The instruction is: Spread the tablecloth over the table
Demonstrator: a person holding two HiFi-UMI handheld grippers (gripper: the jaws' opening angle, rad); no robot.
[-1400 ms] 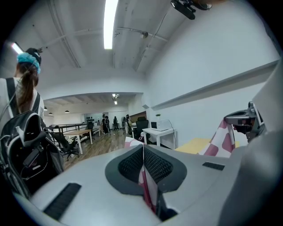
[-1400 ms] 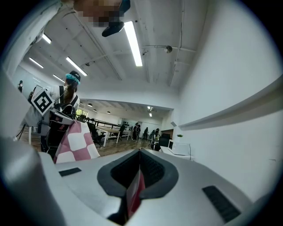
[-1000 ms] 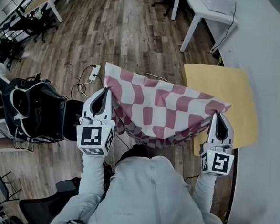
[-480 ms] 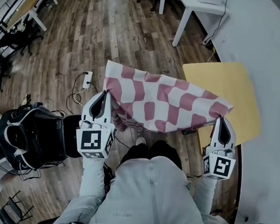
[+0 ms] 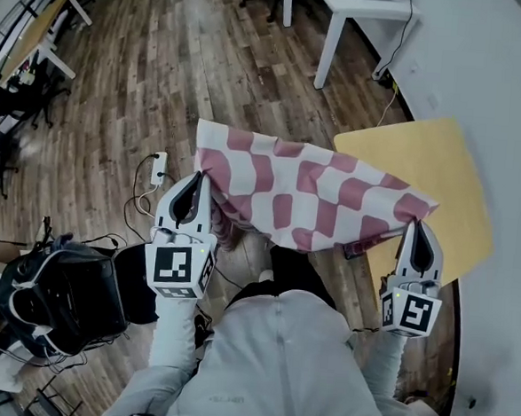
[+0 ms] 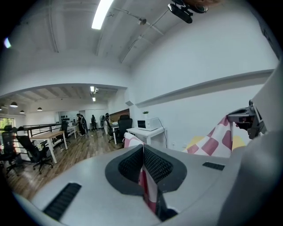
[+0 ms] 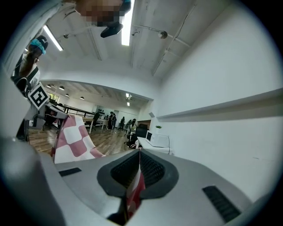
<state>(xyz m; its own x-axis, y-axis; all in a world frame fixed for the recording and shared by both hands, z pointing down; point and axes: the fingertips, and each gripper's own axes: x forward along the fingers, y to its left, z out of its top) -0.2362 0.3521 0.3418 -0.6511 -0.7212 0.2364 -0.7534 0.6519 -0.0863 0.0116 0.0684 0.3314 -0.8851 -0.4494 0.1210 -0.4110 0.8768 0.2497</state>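
Left gripper [image 5: 195, 180] and right gripper [image 5: 417, 228] — fingers clenched on the checked tablecloth [image 5: 306, 197] corners — hold it stretched mid-frame, overlapping the yellow tabletop [image 5: 446, 167].

The tablecloth [image 5: 306, 197] hangs between left tongs [image 5: 198, 178] and right tongs [image 5: 417, 225], partly over the table [image 5: 446, 167].

Left gripper [image 5: 197, 179] and right gripper [image 5: 417, 226] are both clamped tight, arms outstretched, wide apart.

I get the head camera steeply down over left tool [image 5: 198, 179], right tool [image 5: 417, 226], worktop [image 5: 441, 166]. Tool cameras sit right behind their jaws, facing roughly level. All three share the cloth [image 5: 306, 192].
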